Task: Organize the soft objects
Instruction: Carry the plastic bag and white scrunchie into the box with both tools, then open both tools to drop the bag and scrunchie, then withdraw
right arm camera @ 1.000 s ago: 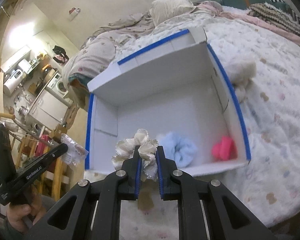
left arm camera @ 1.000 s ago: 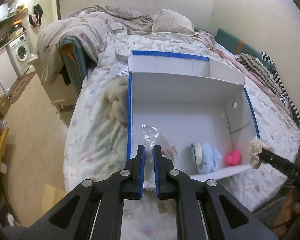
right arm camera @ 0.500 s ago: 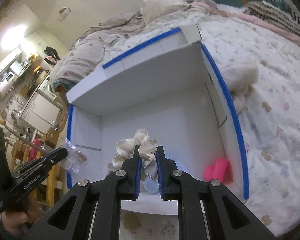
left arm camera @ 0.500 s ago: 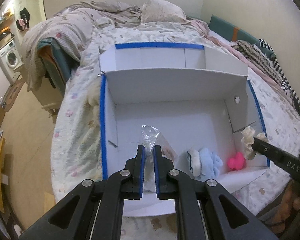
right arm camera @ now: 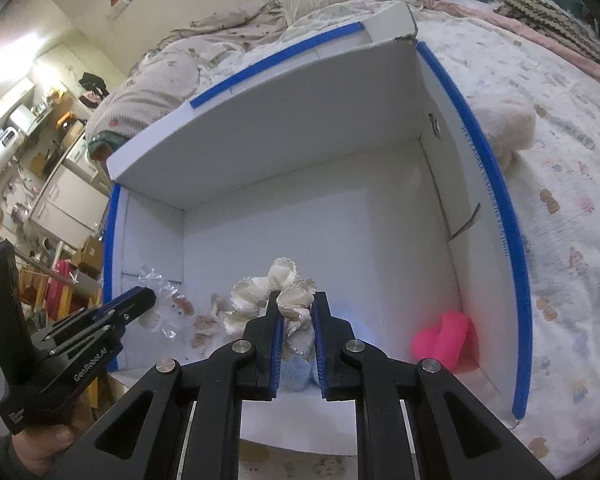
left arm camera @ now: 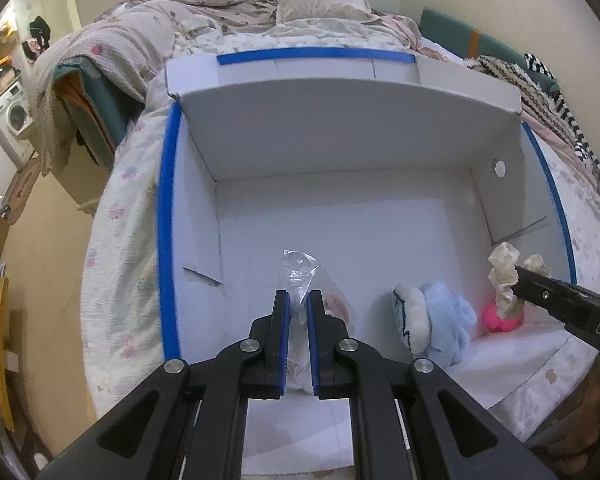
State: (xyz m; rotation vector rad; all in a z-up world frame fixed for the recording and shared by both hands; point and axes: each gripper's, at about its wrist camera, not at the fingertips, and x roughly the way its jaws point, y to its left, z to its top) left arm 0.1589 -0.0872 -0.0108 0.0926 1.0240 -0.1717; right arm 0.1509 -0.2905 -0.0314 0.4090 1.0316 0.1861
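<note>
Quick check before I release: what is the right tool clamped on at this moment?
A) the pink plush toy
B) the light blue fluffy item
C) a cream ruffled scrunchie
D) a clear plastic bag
C: the right tool is shut on the cream ruffled scrunchie, which bunches out above its tips over the white box; the clear plastic bag is in the left tool.

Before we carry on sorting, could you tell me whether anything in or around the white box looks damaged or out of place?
The white box shows wear: small tears in both side walls, one on the left, one on the right. A cream fluffy item lies on the bedspread outside the box's right wall rather than inside. Nothing looks spilled.
</note>
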